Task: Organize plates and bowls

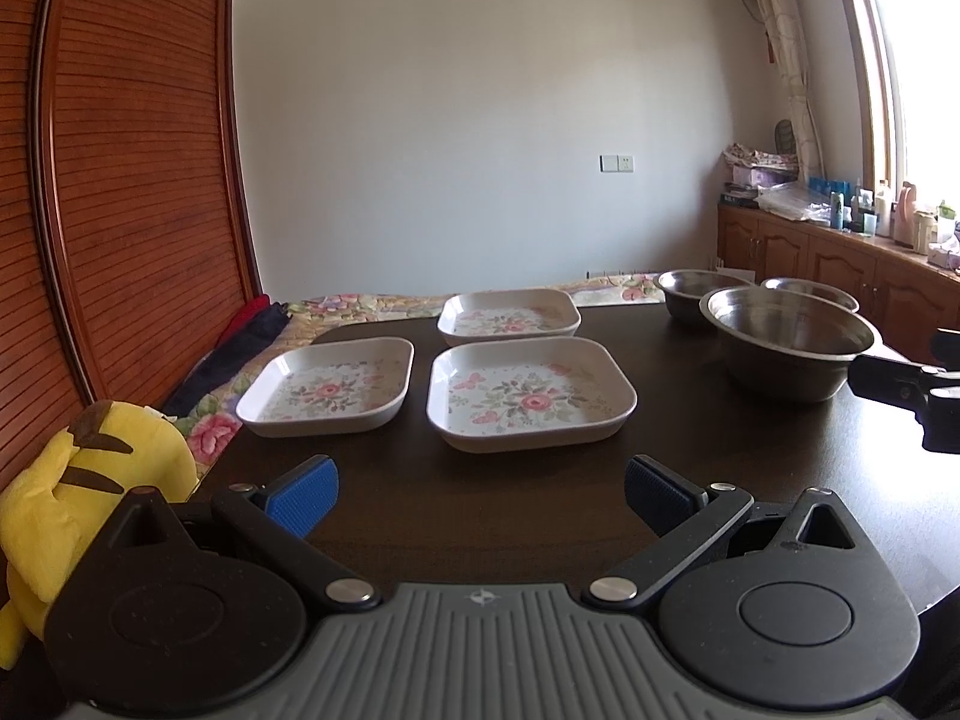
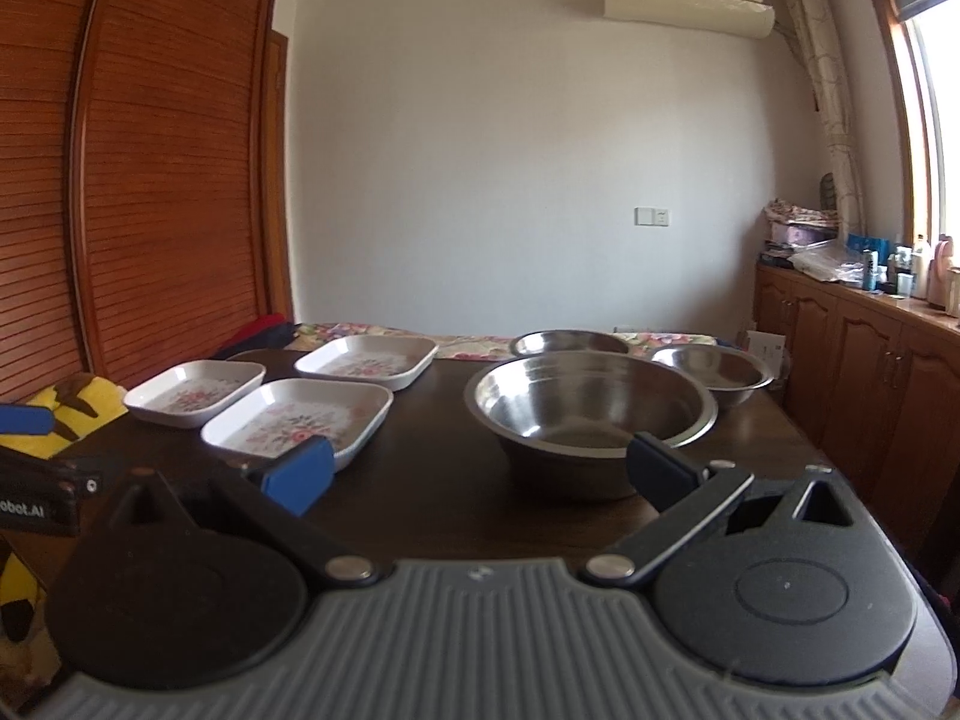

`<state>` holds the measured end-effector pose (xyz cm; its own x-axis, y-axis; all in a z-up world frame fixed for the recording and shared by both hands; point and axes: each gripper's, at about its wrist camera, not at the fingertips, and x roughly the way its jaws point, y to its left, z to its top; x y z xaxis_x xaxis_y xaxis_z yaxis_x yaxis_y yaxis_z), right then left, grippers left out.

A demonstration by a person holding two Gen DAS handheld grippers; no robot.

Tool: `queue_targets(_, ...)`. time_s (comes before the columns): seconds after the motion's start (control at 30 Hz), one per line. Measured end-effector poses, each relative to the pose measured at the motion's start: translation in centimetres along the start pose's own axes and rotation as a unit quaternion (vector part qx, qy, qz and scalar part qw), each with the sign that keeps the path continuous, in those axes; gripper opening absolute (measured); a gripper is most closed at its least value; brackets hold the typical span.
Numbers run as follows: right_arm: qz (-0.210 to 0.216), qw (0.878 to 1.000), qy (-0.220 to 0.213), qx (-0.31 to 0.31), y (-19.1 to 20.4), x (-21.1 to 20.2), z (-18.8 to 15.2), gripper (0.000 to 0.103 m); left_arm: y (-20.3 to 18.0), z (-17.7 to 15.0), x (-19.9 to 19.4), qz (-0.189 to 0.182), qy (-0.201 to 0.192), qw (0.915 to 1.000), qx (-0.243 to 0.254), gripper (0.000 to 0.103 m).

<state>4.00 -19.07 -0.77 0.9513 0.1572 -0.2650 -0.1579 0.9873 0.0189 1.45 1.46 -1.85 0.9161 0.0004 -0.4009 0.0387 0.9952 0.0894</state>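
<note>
Table: a dark wooden table (image 1: 456, 516) carries 3 floral plates on its left part and 3 steel bowls on its right part.
Plates: 3 square white plates with a flower print lie flat, none stacked; a near left plate (image 1: 327, 387), a near right plate (image 1: 531, 393) just beside it, and a far plate (image 1: 510, 318) behind the near right one.
Bowls: the large steel bowl (image 2: 591, 414) stands upright nearest the right gripper; 2 smaller steel bowls stand behind it, one at the far left (image 2: 570, 342) and one at the far right (image 2: 714, 369).
Left gripper: the left gripper (image 1: 480, 492) hovers over bare table in front of the plates, its blue pads (image 1: 306, 495) spread wide, holding nothing.
Right gripper: the right gripper (image 2: 480, 471) is spread wide with nothing held; in its own view its right finger overlaps the near rim of the large bowl, but contact cannot be told.
Surroundings: a yellow plush toy (image 1: 72, 480) sits off the table's left edge, beside a bed with a floral cover (image 1: 360, 306) and a slatted wooden wardrobe (image 1: 132, 180).
</note>
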Motion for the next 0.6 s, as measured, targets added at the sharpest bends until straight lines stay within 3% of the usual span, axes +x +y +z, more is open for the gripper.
queue_targets(0.6, 0.091, 0.994, 0.027, -0.057, 2.6, 4.3, 3.5, 0.103, 3.2, 2.1, 3.0, -0.028, 0.007, 0.9996, 0.001, 0.100)
